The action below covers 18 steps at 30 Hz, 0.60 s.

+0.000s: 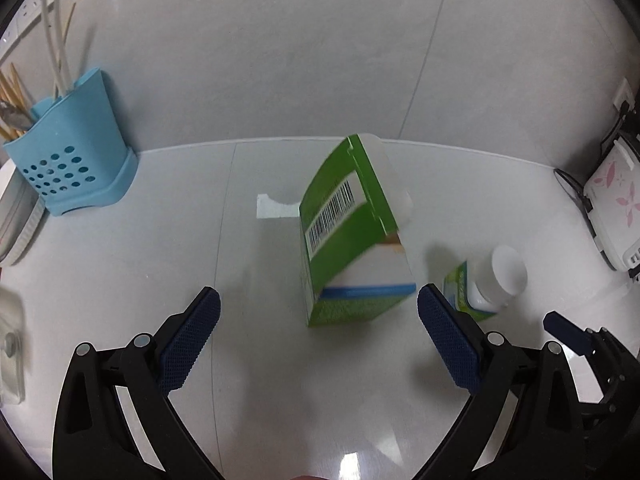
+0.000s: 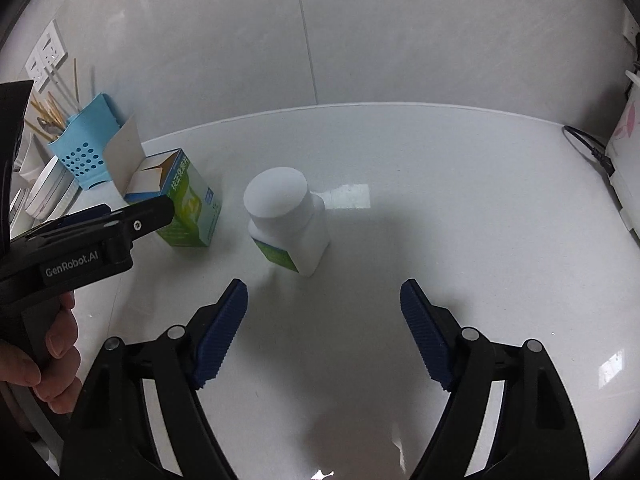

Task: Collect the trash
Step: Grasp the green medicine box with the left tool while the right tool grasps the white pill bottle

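A green and white carton (image 1: 352,248) with a barcode stands upright on the white counter, its top flap open. It also shows in the right wrist view (image 2: 184,204). My left gripper (image 1: 318,336) is open, its pads just short of the carton on either side. A white pill bottle (image 2: 288,220) with a green label stands to the carton's right; it also shows in the left wrist view (image 1: 496,280). My right gripper (image 2: 324,328) is open and empty, just in front of the bottle.
A blue utensil holder (image 1: 76,164) with chopsticks stands at the back left by the tiled wall. A white appliance with pink flowers (image 1: 616,200) and its cable sit at the right edge. White round containers (image 2: 48,192) are at far left.
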Motion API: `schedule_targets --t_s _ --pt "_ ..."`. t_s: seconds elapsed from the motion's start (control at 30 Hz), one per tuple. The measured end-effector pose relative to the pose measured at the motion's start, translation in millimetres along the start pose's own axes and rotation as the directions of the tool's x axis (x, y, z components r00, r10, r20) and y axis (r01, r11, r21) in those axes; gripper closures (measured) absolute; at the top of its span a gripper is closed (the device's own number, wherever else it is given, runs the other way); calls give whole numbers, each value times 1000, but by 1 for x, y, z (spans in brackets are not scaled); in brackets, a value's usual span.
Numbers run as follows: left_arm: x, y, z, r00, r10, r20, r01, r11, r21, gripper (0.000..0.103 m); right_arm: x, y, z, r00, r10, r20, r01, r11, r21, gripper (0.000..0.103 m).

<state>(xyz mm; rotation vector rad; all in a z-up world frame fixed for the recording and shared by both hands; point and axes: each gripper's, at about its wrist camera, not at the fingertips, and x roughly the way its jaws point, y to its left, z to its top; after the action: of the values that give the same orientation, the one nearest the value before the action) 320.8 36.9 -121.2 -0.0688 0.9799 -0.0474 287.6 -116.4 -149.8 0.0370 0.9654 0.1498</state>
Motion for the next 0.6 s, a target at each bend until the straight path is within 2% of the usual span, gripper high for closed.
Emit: schedule_targets --t_s 0.13,0.2,0.3,0.37,0.43,0.47,0.6 --pt "10 2 8 1000 2 -1 -2 1000 6 7 13 7 6 1000 -18 -6 18 1000 14 27" --pt "14 5 11 1000 1 1 -1 1000 9 12 17 8 9 1000 -28 -10 29 999 32 27" --pt "20 8 13 1000 -4 -1 4 1000 20 26 25 14 13 999 -45 -10 46 998 52 27" --pt "22 11 15 1000 -5 -1 5 1000 27 43 31 18 16 999 -50 -15 51 996 67 27" --pt "23 14 15 1000 -8 -1 8 1000 30 55 34 20 18 999 -54 -8 54 995 87 28" --pt "23 15 15 1000 -8 2 8 999 33 57 36 21 19 998 -59 -6 60 993 100 29" --pt "20 20 12 1000 -5 4 5 999 36 58 43 24 22 997 -68 -24 70 990 126 59"
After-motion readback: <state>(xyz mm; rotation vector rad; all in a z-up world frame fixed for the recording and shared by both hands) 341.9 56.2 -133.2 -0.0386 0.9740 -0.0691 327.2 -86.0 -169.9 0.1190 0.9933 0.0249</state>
